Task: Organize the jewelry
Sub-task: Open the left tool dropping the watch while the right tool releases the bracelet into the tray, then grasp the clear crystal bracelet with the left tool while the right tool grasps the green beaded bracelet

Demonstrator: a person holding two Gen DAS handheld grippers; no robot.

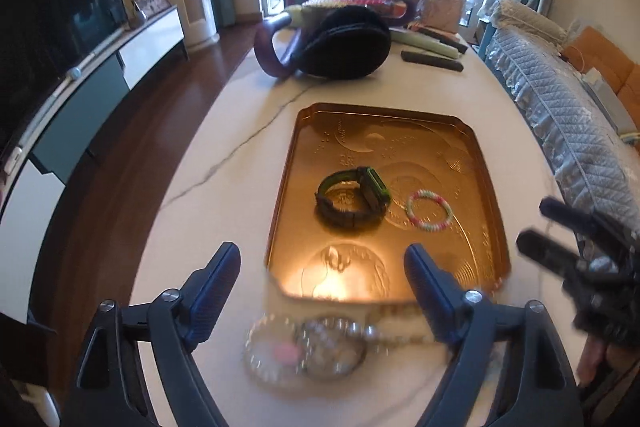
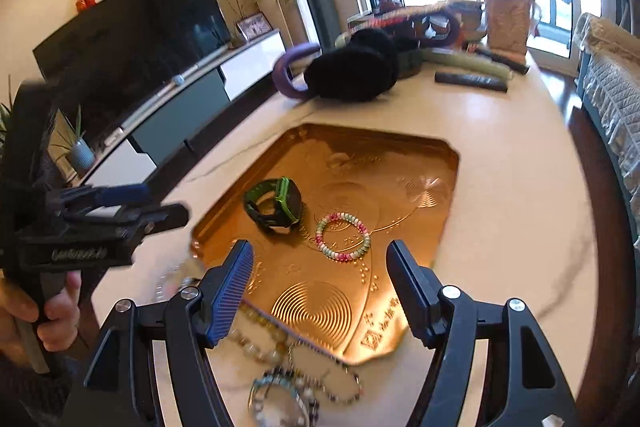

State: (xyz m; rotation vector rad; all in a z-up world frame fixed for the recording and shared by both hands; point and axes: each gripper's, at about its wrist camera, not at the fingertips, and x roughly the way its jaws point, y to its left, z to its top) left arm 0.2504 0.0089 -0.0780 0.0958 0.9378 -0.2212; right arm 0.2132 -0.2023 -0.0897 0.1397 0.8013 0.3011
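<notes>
A gold metal tray (image 1: 288, 163) (image 2: 440, 187) lies on the white table. In it rest a green-and-black watch (image 1: 354, 199) (image 2: 276, 205) and a pink, white and green coil bracelet (image 1: 428, 209) (image 2: 343, 236). A blurred heap of bead bracelets (image 1: 308, 347) (image 2: 288, 375) lies on the table just in front of the tray. My left gripper (image 1: 322, 267) hangs open above the tray's near edge, with nothing between its fingers. My right gripper (image 2: 320, 259) is open over the tray's near part, also holding nothing. Each gripper shows in the other's view, left gripper (image 2: 132, 203), right gripper (image 1: 560, 227).
At the table's far end lie black fluffy earmuffs (image 1: 348, 43), a purple hoop (image 1: 272, 51), a dark remote (image 1: 432, 61) and bags. A TV cabinet (image 1: 100, 87) stands to the left and a quilted sofa (image 1: 560, 107) to the right. A hand (image 2: 36, 311) holds the left gripper's handle.
</notes>
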